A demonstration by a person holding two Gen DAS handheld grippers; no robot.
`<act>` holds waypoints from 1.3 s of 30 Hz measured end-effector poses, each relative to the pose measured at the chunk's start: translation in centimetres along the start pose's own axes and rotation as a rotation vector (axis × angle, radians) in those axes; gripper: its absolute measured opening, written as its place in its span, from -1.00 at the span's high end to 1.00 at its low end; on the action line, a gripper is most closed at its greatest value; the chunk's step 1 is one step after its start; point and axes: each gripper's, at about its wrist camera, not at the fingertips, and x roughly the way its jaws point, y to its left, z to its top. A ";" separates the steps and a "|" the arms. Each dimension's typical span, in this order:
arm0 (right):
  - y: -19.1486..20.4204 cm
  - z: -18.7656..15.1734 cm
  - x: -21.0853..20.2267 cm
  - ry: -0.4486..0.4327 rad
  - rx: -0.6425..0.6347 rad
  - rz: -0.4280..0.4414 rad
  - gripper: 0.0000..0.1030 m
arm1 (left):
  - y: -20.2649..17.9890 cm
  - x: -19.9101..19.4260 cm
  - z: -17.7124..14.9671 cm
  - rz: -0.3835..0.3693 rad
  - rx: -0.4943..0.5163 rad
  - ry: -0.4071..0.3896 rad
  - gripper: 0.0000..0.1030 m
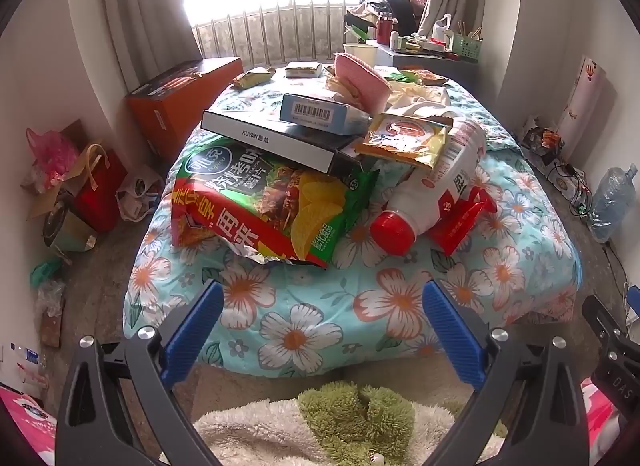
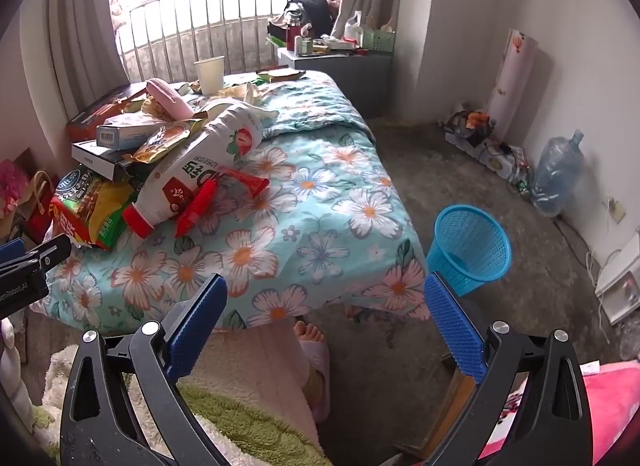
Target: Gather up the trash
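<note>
Trash lies piled on a flowered quilt [image 1: 304, 330] over a bed. Nearest my left gripper [image 1: 322, 298] is a green and red crisp bag [image 1: 272, 201], with a white bottle with a red cap [image 1: 436, 189] and a red wrapper [image 1: 464, 221] to its right. A black box [image 1: 276, 137], a blue box [image 1: 320, 111] and a yellow snack packet [image 1: 404, 137] lie behind. My left gripper is open and empty, short of the bed's near edge. My right gripper [image 2: 324, 298] is open and empty. A blue mesh bin [image 2: 468, 246] stands on the floor right of the bed.
A paper cup [image 2: 210, 73], a pink pouch [image 2: 168, 99] and more wrappers lie at the far end of the bed. An orange box [image 1: 180, 101] and bags [image 1: 92, 181] stand left of it. A water jug [image 2: 558, 173] and cables lie along the right wall.
</note>
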 end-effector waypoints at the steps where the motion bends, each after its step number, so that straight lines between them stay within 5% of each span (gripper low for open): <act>1: 0.0 0.0 0.0 -0.001 0.000 0.002 -0.84 | 0.0 0.0 0.0 0.000 0.000 0.001 -0.89; 39: 0.8 0.4 -0.5 -0.010 -0.007 0.018 -0.84 | 1.2 -0.5 0.0 -0.002 -0.034 -0.010 -0.89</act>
